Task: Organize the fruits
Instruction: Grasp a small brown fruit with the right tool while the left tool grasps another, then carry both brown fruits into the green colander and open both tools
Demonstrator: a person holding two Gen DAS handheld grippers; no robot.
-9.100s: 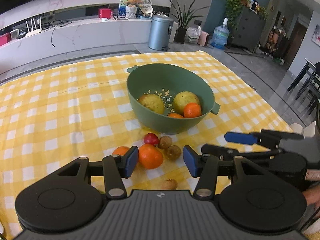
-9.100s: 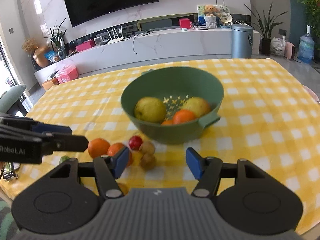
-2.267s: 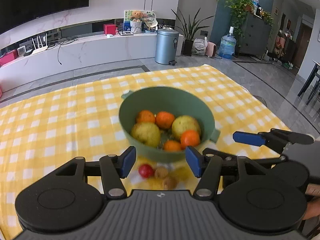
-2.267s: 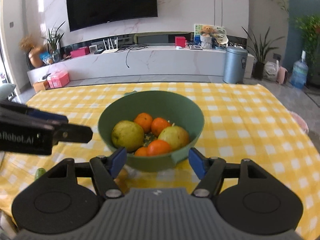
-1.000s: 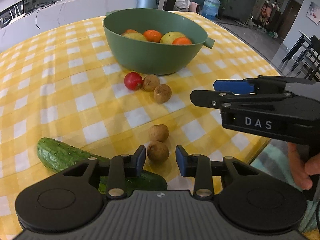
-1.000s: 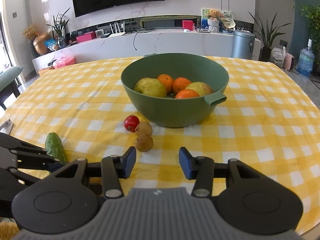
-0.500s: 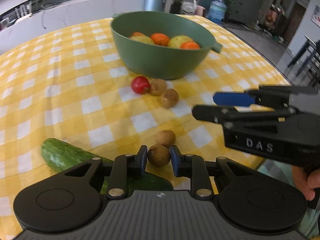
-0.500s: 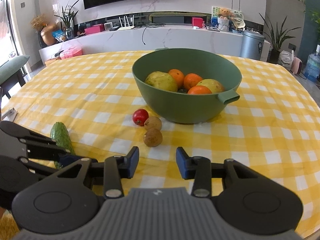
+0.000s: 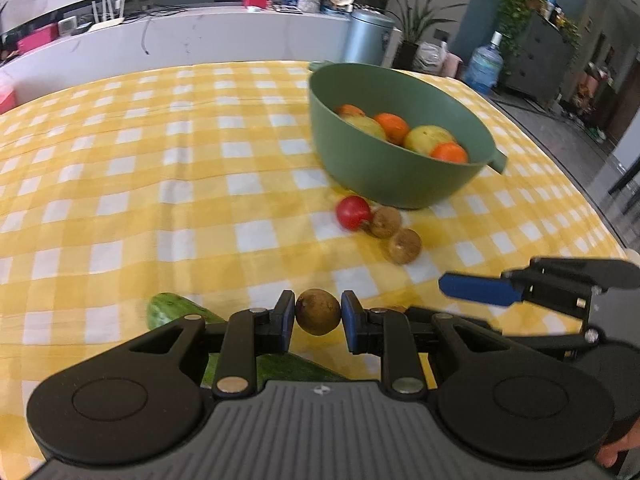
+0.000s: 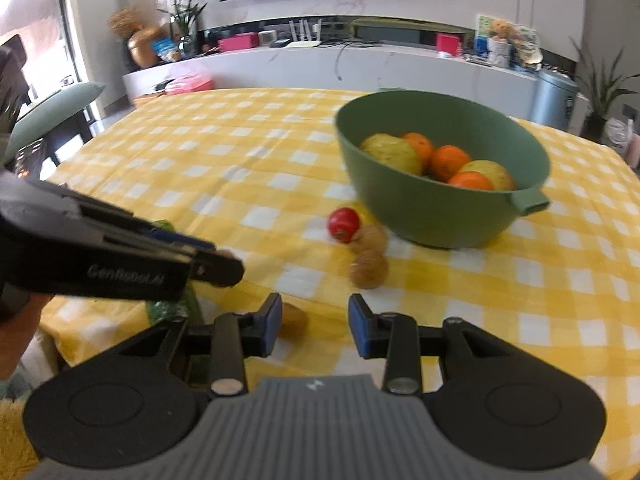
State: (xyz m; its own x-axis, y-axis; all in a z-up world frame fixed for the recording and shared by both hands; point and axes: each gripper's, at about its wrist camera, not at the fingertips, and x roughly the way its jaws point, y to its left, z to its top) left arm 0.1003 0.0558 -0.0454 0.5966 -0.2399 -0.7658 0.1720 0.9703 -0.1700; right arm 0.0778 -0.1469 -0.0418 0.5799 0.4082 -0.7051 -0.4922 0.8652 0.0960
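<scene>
My left gripper [image 9: 318, 318] is shut on a small brown fruit [image 9: 318, 312] and holds it above the yellow checked cloth. A green bowl [image 9: 384, 176] with oranges and pears stands ahead to the right. A red fruit [image 9: 353, 213] and two brown fruits [image 9: 404, 246] lie in front of the bowl. My right gripper [image 10: 314, 326] is open and empty, low over the table's near edge, with one brown fruit [image 10: 294, 322] just by its left finger. The left gripper also shows in the right wrist view [image 10: 224, 266].
A cucumber [image 9: 176, 314] lies under and left of my left gripper. The right gripper's fingers [image 9: 476, 292] reach in at the right of the left wrist view. The table edge is close at the near side. A green-cushioned chair [image 10: 48, 116] stands far left.
My left gripper closed on the brown fruit and lifted it off the cloth, swinging left so the bowl now sits to the right. My right gripper shifted left and stayed open.
</scene>
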